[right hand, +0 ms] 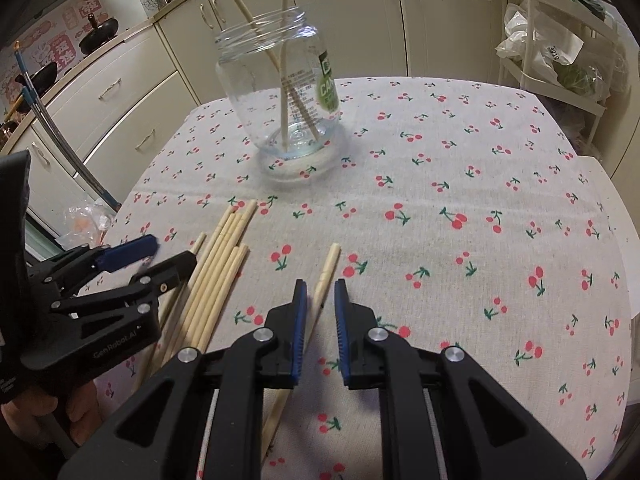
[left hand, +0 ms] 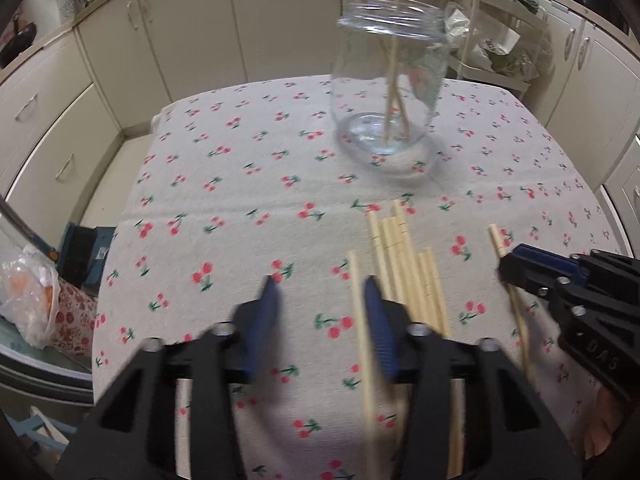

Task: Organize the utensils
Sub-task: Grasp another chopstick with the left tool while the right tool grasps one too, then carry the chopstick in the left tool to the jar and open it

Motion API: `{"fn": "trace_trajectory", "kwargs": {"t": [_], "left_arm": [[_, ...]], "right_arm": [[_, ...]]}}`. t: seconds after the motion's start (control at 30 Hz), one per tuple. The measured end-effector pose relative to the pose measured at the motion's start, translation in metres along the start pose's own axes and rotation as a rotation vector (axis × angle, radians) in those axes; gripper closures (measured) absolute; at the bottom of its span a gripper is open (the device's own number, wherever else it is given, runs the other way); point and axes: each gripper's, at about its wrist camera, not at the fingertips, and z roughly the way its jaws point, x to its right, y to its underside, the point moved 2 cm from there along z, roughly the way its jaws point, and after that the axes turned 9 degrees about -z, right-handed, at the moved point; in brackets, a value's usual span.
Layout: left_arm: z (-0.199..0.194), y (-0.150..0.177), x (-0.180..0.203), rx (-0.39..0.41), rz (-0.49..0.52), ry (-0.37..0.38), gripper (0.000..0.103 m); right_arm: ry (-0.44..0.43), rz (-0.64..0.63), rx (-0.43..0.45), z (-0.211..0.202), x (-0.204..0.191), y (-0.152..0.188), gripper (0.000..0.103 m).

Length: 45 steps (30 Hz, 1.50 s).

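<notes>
A clear jar [left hand: 388,80] [right hand: 280,92] stands at the far side of the cherry-print cloth [right hand: 460,200] with two chopsticks leaning inside. A bundle of pale chopsticks [left hand: 404,264] [right hand: 224,264] lies on the cloth nearer to me. My left gripper [left hand: 320,280] [right hand: 175,250] is open at the bundle's left edge. One loose chopstick [left hand: 354,280] lies between its jaws, close by the right finger. My right gripper [right hand: 320,283] [left hand: 508,264] straddles a separate chopstick [right hand: 330,260] [left hand: 496,240]. Its jaws stand narrow, with slim gaps either side of the stick.
Cream cabinets [right hand: 120,88] surround the table. A white rack with plastic bags [right hand: 560,60] stands at the back right. A plastic bag [left hand: 28,292] sits off the table's left edge. The right half of the cloth holds nothing but the print.
</notes>
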Motion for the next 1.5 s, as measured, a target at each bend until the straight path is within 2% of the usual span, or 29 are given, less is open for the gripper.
{"fn": "trace_trajectory", "kwargs": {"t": [0.2, 0.3, 0.43, 0.53, 0.63, 0.73, 0.8, 0.87, 1.0, 1.1, 1.3, 1.5], "left_arm": [[-0.001, 0.001, 0.006, -0.036, 0.016, 0.024, 0.097], [-0.002, 0.000, 0.004, -0.076, 0.007, 0.067, 0.098], [-0.002, -0.005, -0.011, -0.125, -0.067, 0.149, 0.099], [-0.012, -0.011, -0.018, -0.108, -0.096, 0.181, 0.099], [-0.027, -0.023, -0.021, -0.056, -0.115, 0.210, 0.099], [-0.045, -0.039, -0.023, 0.031, -0.147, 0.257, 0.099], [-0.062, -0.055, -0.022, 0.122, -0.161, 0.282, 0.099], [-0.086, -0.075, -0.023, 0.252, -0.198, 0.339, 0.099], [-0.124, -0.111, -0.022, 0.490, -0.272, 0.379, 0.098], [-0.135, -0.136, -0.021, 0.609, -0.343, 0.388, 0.098], [-0.140, -0.175, -0.016, 0.788, -0.449, 0.348, 0.098], [-0.122, -0.202, -0.004, 0.871, -0.473, 0.318, 0.098]], "right_arm": [[0.042, -0.059, -0.010, 0.002, -0.007, -0.003, 0.089], [0.054, -0.070, -0.012, 0.002, -0.007, -0.002, 0.094], [0.038, -0.048, -0.011, 0.001, -0.003, -0.001, 0.097], [0.024, -0.032, -0.013, 0.000, 0.000, 0.000, 0.097], [0.015, -0.020, -0.013, 0.000, 0.002, 0.001, 0.097], [0.011, -0.015, -0.013, -0.001, 0.002, 0.001, 0.097], [0.009, -0.014, -0.012, 0.000, 0.002, 0.001, 0.097], [0.007, -0.008, -0.010, -0.001, 0.002, 0.001, 0.097], [0.000, 0.003, -0.006, -0.001, 0.004, 0.002, 0.097], [-0.004, 0.007, -0.002, -0.002, 0.004, 0.003, 0.097], [-0.014, 0.019, 0.004, -0.002, 0.006, 0.004, 0.097], [-0.023, 0.032, 0.008, -0.002, 0.006, 0.004, 0.097]]}}
